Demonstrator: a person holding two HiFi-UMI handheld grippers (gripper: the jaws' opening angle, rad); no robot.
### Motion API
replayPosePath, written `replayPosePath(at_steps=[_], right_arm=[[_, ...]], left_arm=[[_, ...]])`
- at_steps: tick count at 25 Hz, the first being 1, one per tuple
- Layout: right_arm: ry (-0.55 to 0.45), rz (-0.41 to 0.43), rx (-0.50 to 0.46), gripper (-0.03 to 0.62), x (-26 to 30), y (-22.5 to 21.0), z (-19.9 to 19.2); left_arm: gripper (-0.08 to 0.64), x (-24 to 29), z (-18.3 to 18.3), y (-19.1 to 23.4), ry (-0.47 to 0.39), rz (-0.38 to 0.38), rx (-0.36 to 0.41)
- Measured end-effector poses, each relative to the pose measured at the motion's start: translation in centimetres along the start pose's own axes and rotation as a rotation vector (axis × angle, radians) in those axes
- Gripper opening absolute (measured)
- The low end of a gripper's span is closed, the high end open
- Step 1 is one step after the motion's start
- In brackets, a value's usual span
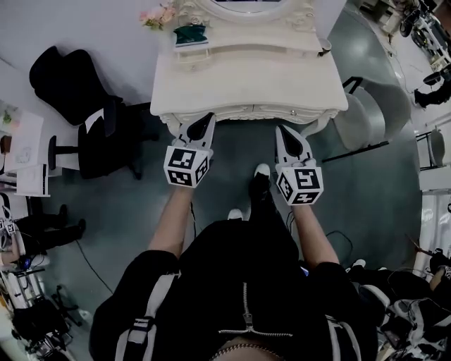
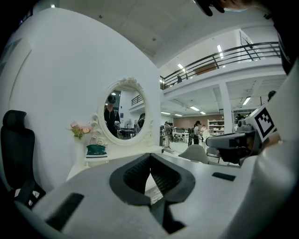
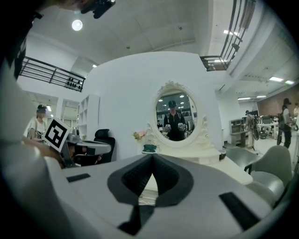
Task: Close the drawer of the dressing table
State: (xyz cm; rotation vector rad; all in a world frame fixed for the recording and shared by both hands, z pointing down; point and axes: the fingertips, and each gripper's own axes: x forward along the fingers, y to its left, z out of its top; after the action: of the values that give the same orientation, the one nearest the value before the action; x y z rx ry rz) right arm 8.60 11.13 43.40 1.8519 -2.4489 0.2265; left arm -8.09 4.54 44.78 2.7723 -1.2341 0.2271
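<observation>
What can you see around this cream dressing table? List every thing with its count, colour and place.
cream carved dressing table: one, cream, straight ahead
oval mirror with carved frame: one, cream frame, at the table's back
pink flower bunch: one, pink, left of the mirror
small teal-green object: one, teal green, on the table's back shelf, left side; kind unclear
black office chair: one, black, left of the table
grey shell chair: one, grey, right of the table
shoes: two, black with white toes, just short of the table's front
left gripper: one, white and black, shut, empty, at the table's front edge
right gripper: one, white and black, shut, empty, at the table's front edge
</observation>
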Motion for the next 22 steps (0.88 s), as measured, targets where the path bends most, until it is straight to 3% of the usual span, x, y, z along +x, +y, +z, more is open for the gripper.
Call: replayPosePath(at_steps=[7,14,22], right_arm=[[-0.006,0.049,0.018,0.002,9.5,-3.6,0.4],[-0.005,0.094,0.016,0.002,20.9,-10.5,3.0],[-0.004,0.143,0.014,0.002,32.7,-16.4,6.5]], left_arm=[[0.002,6.8,0.0,5.6,0.009,0.062,-0.006],[0.002,16.0,1.7,12.0,0.016,0.15,-0.026],[0.003,24.9,5.4,18.1,-0.002,0.224,-0.023]])
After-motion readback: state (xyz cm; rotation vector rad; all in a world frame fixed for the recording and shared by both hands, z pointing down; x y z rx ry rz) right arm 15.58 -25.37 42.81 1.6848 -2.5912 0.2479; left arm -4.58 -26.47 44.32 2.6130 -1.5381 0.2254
